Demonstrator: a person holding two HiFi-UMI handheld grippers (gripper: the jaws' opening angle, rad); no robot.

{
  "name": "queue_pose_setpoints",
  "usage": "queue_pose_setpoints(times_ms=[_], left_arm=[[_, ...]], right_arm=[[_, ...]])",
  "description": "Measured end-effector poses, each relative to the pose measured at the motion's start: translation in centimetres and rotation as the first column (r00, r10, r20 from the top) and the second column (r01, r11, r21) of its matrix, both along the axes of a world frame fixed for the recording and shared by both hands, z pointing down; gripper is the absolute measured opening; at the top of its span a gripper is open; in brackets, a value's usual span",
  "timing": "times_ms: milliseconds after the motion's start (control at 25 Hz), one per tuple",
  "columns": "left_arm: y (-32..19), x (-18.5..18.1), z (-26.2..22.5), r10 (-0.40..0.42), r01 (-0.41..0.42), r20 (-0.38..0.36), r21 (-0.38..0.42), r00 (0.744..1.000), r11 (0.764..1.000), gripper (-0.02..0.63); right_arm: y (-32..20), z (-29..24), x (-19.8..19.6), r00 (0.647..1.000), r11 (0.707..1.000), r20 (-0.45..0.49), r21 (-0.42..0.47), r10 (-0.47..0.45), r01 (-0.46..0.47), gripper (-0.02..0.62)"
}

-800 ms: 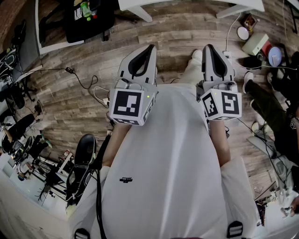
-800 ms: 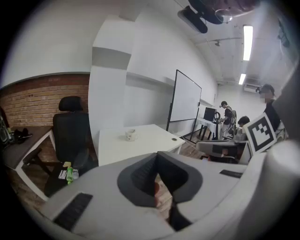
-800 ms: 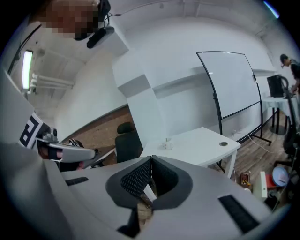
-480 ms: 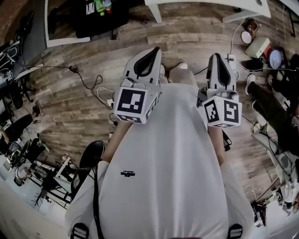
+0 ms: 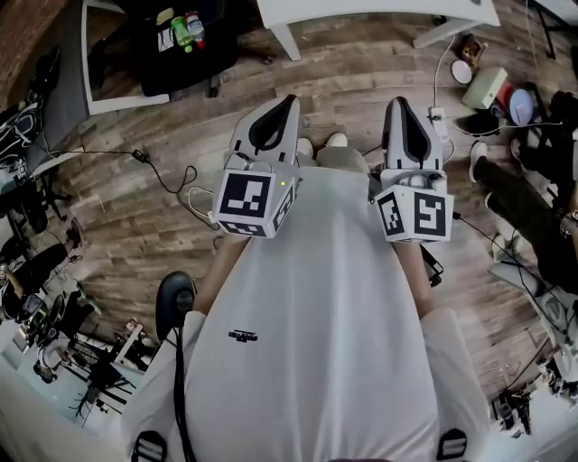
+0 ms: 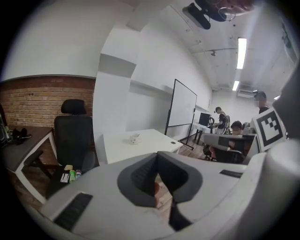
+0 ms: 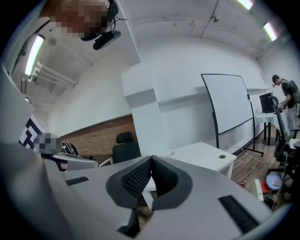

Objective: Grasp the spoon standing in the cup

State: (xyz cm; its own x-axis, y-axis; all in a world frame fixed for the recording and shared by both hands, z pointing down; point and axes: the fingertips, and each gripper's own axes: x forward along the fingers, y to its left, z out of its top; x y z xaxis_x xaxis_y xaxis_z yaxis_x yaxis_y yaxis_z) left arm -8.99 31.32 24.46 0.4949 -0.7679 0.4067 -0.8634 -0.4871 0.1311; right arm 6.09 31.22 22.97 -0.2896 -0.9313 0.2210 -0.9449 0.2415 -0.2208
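Observation:
A small white cup (image 6: 135, 138) stands on a far white table (image 6: 140, 145) in the left gripper view; something thin pokes up from it, too small to tell as a spoon. My left gripper (image 5: 287, 97) is held before the person's chest over the wooden floor, its jaws shut with nothing between them (image 6: 157, 153). Beside it, my right gripper (image 5: 396, 101) is at the same height, also shut and empty (image 7: 151, 158). Both point toward the white table (image 5: 361, 11), which is well ahead of them. The head view does not show the cup.
A black office chair (image 6: 72, 140) with small bottles (image 5: 183, 29) on its seat stands left of the table. Cables (image 5: 172, 162) trail over the wooden floor. A whiteboard (image 7: 229, 103) stands behind the table. People sit at desks to the right (image 6: 234, 136), with clutter on the floor (image 5: 506, 90).
The floor has slid down through the head view and the chair and table edge show more at the top, so the person has moved toward the table. Both grippers stay shut and level.

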Motion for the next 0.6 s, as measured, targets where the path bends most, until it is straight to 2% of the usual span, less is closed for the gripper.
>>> queue_pose_setpoints(times_ms=[240,400,600], left_arm=[[-1.3,3.4,-0.8,0.004,-0.004,0.014,0.028,1.000,1.000,0.009],[-0.5,4.4,-0.2,0.003,-0.003,0.035,0.007,0.999,1.000,0.009],[-0.8,4.9,0.6,0.003,-0.002,0.051,-0.023,0.999,1.000,0.009]], right_arm=[[-0.6,0.2,3.4,1.000,1.000,-0.004,0.019,0.020,-0.020,0.005],[0.1,0.7,4.7,1.000,1.000,-0.028,0.021,0.008,-0.008,0.005],[-0.5,1.2,5.8,1.000,1.000,0.004,0.006,0.020,-0.020,0.005]])
